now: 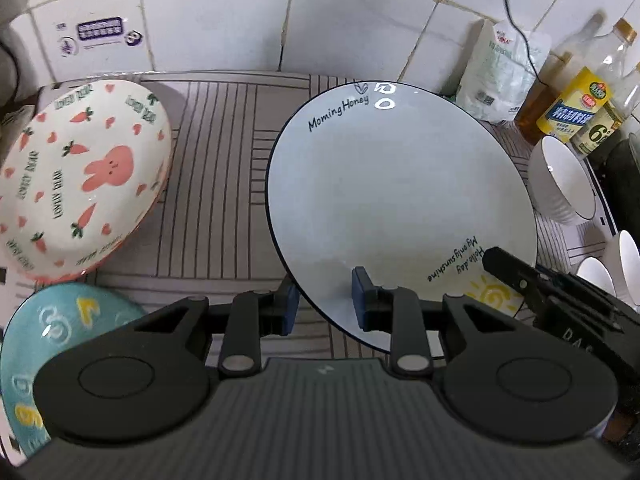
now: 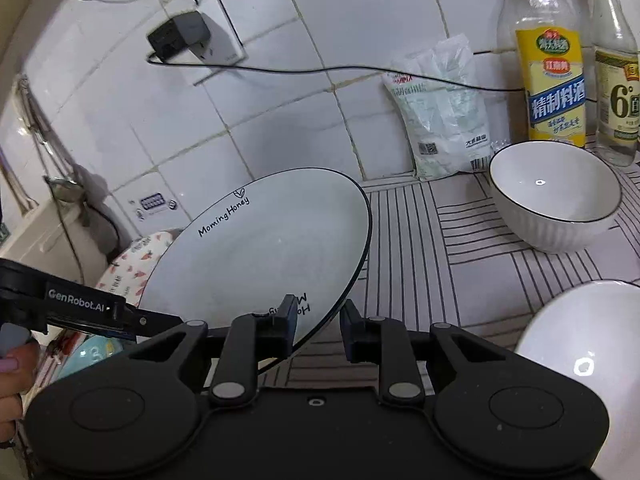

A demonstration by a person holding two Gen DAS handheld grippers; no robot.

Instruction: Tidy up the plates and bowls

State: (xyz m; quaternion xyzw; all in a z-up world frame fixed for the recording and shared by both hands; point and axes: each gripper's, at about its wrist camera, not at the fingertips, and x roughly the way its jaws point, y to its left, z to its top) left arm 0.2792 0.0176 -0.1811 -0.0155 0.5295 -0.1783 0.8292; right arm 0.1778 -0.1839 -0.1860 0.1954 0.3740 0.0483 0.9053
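both my grippers, left [image 1: 326, 300] and right [image 2: 316, 326], straddle the round white dark-rimmed ceramic plate [image 1: 400, 208], jaws parted, not clamped. i judge it's tilted for stacking; the pink rabbit-print bowl [image 1: 80, 180] sits left of it.

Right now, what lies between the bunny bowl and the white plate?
Only bare striped mat lies between the bunny bowl and the white plate; the left wrist view shows it.

White black-rimmed plate [image 1: 392, 208] tilts above mat, between bunny-print bowl [image 1: 80, 176] and white bowl [image 2: 554, 196].

Even, dim indoor light; glare spots seen on plate [image 1: 400, 200] beyond fingertips; edges bent by fisheye.
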